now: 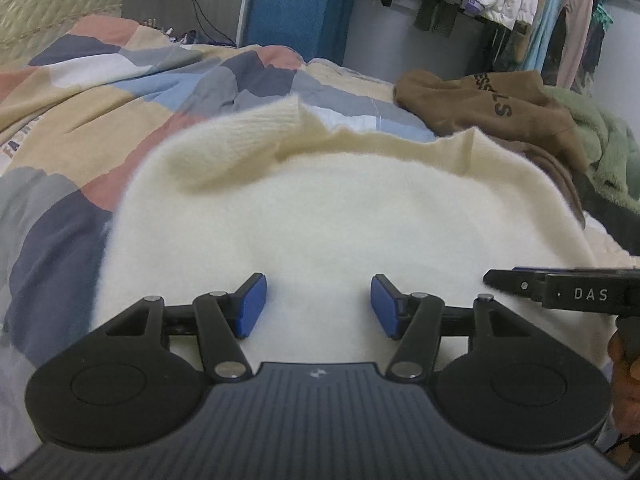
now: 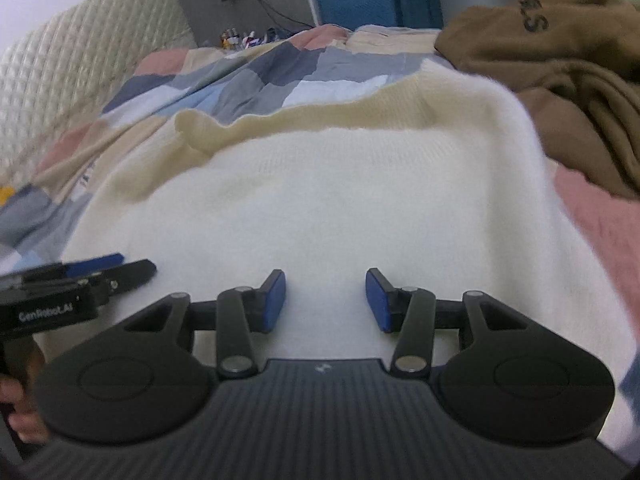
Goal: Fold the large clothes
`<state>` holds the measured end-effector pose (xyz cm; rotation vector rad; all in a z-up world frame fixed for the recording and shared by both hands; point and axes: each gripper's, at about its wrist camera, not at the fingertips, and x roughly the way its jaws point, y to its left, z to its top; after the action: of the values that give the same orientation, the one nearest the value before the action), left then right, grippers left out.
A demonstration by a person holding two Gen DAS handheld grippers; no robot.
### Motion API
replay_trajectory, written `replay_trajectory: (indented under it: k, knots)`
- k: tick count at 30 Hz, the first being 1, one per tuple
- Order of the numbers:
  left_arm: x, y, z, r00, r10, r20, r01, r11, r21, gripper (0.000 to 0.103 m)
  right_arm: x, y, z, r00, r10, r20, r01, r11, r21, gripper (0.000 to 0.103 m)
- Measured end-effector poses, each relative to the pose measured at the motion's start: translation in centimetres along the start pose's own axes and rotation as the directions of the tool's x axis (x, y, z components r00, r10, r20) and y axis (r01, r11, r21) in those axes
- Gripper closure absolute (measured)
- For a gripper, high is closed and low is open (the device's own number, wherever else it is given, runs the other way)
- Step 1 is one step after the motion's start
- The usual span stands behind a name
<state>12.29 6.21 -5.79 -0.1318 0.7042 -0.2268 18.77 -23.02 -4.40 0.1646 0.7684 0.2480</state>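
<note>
**Two open claws over a cream sweater on the bed**

While the cream sweater (image 1: 320, 208) lies spread on the patchwork quilt (image 1: 120, 80) of the bed, the left claw (image 1: 318, 306) hangs just above its near part, blue pads apart and nothing between them. The right claw (image 2: 326, 300) stands the same way, open and empty over the knit. In the left wrist view it also shows at 3 o'clock, side on. One sleeve lies folded across the sweater toward 11 o'clock. A brown garment (image 1: 488, 108) sits at 2 o'clock, touching the sweater's far edge, with a green fleece (image 1: 600, 140) beside it.
</note>
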Motion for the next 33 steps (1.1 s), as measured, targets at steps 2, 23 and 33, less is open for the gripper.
replay_trajectory:
  k: [2,23,33]
  knots:
    - [-1.2,-0.2,-0.1,1.0,-0.004,0.01,0.004,1.0,-0.008,0.039,-0.6,-0.2,0.0,1.0,0.004,-0.002,-0.004,1.0,0.027,0.056]
    - [-9.0,-0.1,-6.0,0.961,-0.274,0.048,0.267,0.86,-0.436,0.036,-7.8,-0.5,-5.2,0.983,0.178,0.039,-0.18,0.918,0.353,0.042]
    - [-7.1,2.2,-7.4,0.936,-0.35,0.036,0.29,0.71,-0.642,0.024,-7.0,-1.4,-6.5,0.963,0.258,0.079,-0.257,0.788,0.559,0.014]
